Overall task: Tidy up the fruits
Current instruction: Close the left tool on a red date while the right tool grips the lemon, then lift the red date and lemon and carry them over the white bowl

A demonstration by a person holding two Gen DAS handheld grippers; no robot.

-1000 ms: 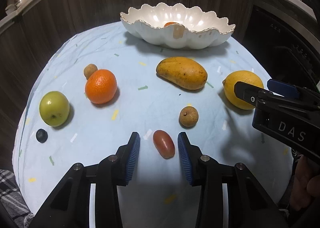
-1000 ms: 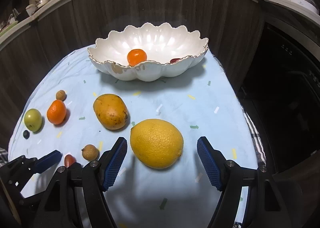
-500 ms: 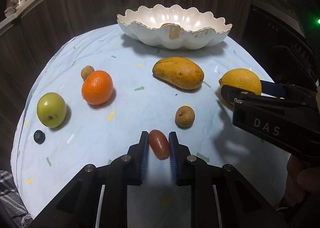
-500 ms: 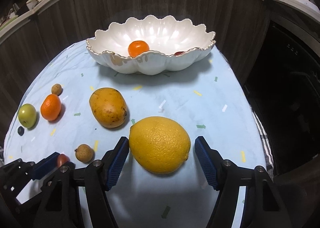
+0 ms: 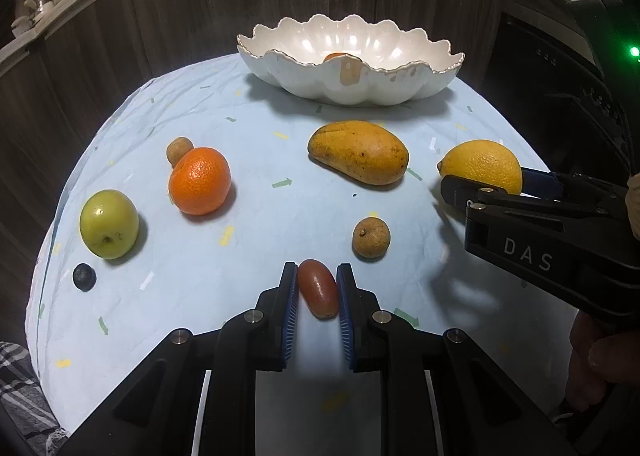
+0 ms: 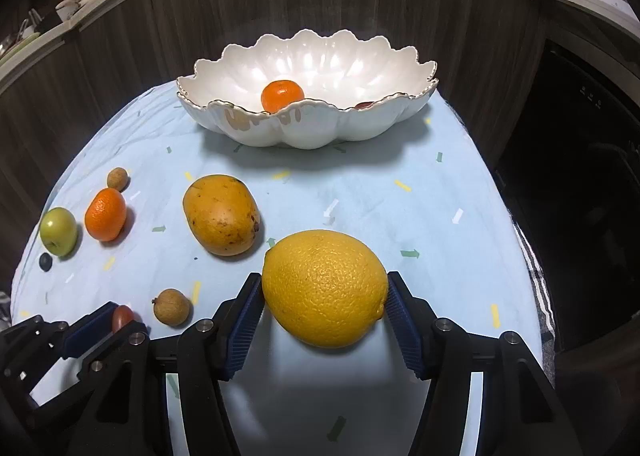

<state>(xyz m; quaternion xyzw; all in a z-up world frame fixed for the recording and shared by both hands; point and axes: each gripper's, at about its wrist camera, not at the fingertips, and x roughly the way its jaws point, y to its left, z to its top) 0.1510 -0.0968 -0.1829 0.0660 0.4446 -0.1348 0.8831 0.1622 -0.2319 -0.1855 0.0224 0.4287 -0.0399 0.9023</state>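
Bowl (image 6: pixel 308 128) waits at the far edge of the worktop. Nearest to it, the right gripper (image 6: pixel 324 302) has just been closing and now clasps the lemon (image 6: pixel 325 288); farther off, the left gripper (image 5: pixel 317 288) pinches the small red fruit (image 5: pixel 318 287). Both should lift straight, squeezing gently, clearing the rim before release.

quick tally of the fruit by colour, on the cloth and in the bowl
Orange: 2, round orange fruit on the cloth and smaller one in the white scalloped bowl
Yellow: 2, spotted mango, big yellow citrus
Brown: 2, small round fruits
Green: 1, apple
Red: 2, oblong fruit, a red sliver in the bowl
Dark blue: 1, berry
Total: 10
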